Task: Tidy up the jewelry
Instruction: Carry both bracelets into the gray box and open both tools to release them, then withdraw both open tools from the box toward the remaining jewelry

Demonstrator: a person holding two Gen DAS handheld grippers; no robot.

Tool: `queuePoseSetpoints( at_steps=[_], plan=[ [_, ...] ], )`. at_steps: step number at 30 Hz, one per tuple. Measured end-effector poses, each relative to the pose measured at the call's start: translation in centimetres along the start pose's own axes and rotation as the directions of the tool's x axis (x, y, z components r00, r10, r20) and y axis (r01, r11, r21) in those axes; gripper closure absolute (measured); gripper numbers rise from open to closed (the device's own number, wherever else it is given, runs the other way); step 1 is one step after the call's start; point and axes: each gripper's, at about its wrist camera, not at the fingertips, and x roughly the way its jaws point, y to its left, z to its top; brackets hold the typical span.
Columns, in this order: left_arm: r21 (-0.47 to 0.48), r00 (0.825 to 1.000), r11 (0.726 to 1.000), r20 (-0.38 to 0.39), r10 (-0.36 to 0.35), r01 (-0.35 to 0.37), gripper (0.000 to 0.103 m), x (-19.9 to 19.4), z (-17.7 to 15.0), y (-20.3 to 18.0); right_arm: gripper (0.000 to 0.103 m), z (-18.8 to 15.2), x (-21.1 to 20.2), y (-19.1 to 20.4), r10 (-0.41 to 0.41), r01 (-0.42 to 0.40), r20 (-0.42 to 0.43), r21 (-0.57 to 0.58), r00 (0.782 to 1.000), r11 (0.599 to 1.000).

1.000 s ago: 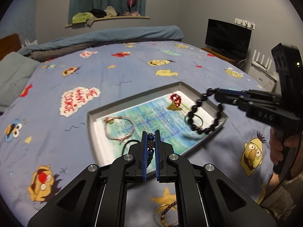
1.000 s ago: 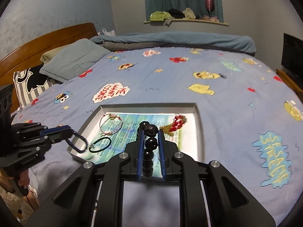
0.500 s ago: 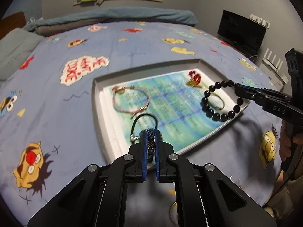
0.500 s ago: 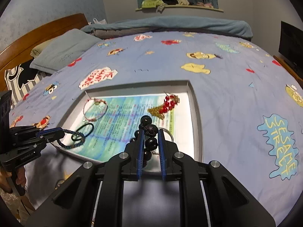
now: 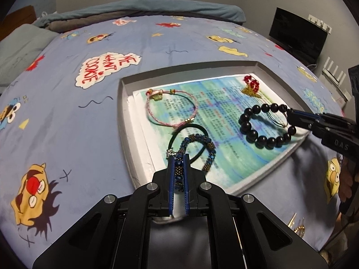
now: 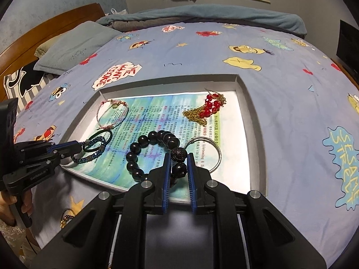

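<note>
A grey tray [image 5: 122,121] [image 6: 251,103] lined with printed paper lies on the bed. My left gripper [image 5: 178,157] [image 6: 77,149] is shut on a blue beaded bracelet [image 5: 207,148] [image 6: 94,151], whose loop rests over a dark green ring [image 5: 190,127] [image 6: 105,134] in the tray. My right gripper [image 6: 177,157] [image 5: 290,115] is shut on a black bead bracelet [image 6: 143,143] [image 5: 258,132], low over the tray's near part. In the tray also lie a pink cord bracelet [image 5: 170,109] [image 6: 112,114], a red bead and gold chain piece [image 5: 251,86] [image 6: 208,108] and a silver hoop [image 6: 211,150].
The bed has a blue cartoon-print cover [image 5: 101,67]. More jewelry lies on the cover near the tray's front [image 5: 297,226] [image 6: 66,219]. Pillows [image 6: 74,44] and a wooden headboard [image 6: 44,31] are at the left. A TV [image 5: 296,35] stands at the right.
Both grippers have come down toward the tray with their bracelets. The blue bracelet's loop now lies over the green ring. The black bead bracelet now hangs just over the paper.
</note>
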Motion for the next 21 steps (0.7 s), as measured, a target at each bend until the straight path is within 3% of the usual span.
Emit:
queuePoseSetpoints(
  at_steps=[11,14,16,19,21],
  plan=[
    [0.026,0.999,0.999,0.001,0.047,-0.047,0.094,0.34,0.25,-0.47,0.088,-0.13,0.71,0.31,-0.026,0.026,-0.016,-0.005,1.0,1.0],
    [0.017,0.999,0.999,0.004,0.043,-0.043,0.085,0.18,0.26,-0.31,0.079,-0.13,0.55,0.18,-0.04,0.04,-0.012,-0.004,0.999,0.999],
    [0.015,0.999,0.999,0.011,0.049,-0.049,0.081,-0.02,0.26,-0.28,0.067,-0.19,0.45,0.05,-0.048,0.048,-0.011,-0.004,0.999,0.999],
    [0.001,0.999,0.999,0.009,0.046,-0.046,0.079,-0.17,0.2,-0.24,0.063,-0.33,0.16,-0.15,-0.062,0.062,-0.004,-0.006,0.998,0.998],
    [-0.014,0.999,0.999,0.012,0.038,-0.038,0.071,-0.41,0.11,-0.15,0.058,-0.42,-0.2,-0.34,-0.062,0.062,0.006,-0.004,0.998,0.998]
  ],
)
